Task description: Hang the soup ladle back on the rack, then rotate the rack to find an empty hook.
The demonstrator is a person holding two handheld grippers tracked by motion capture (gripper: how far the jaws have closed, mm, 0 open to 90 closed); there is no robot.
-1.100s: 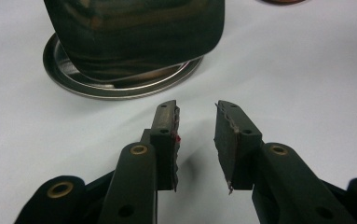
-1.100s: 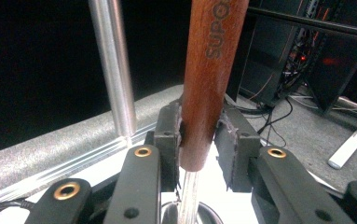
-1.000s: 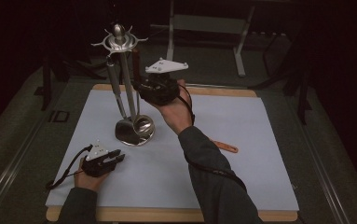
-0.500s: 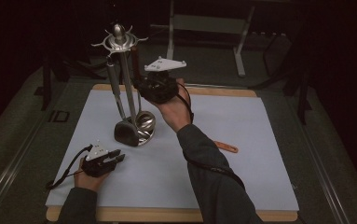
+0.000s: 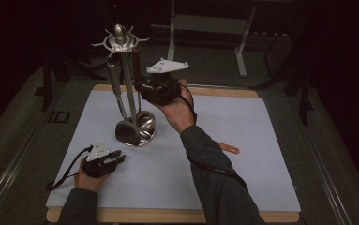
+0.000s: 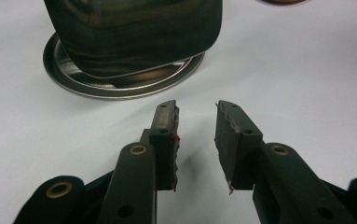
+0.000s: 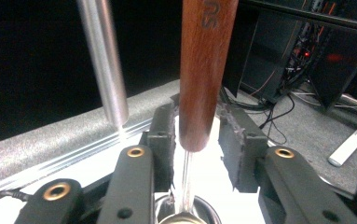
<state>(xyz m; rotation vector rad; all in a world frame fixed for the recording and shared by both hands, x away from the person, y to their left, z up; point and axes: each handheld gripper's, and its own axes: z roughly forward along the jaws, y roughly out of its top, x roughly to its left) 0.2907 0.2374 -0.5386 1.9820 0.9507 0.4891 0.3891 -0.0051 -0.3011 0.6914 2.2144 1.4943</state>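
Note:
A steel utensil stand (image 5: 119,42) rises from a round base (image 5: 137,138) on the white mat. A ladle with a wooden handle (image 5: 135,65) hangs from it, bowl (image 5: 145,122) low by the base. My right gripper (image 5: 142,89) is raised beside the stand. Its jaws are open on either side of the handle's (image 7: 204,70) lower end, with slim gaps. A steel-handled utensil (image 5: 116,89) hangs beside it. My left gripper (image 5: 118,159) rests low on the mat, open and empty, pointing at the base (image 6: 125,84).
An orange-handled tool (image 5: 228,147) lies on the mat to the right of my right forearm. The white mat (image 5: 261,178) covers a wooden board. Dark frames and cables stand beyond the table's far edge.
The ladle's bowl has swung slightly to the right. Both hands have stayed where they were.

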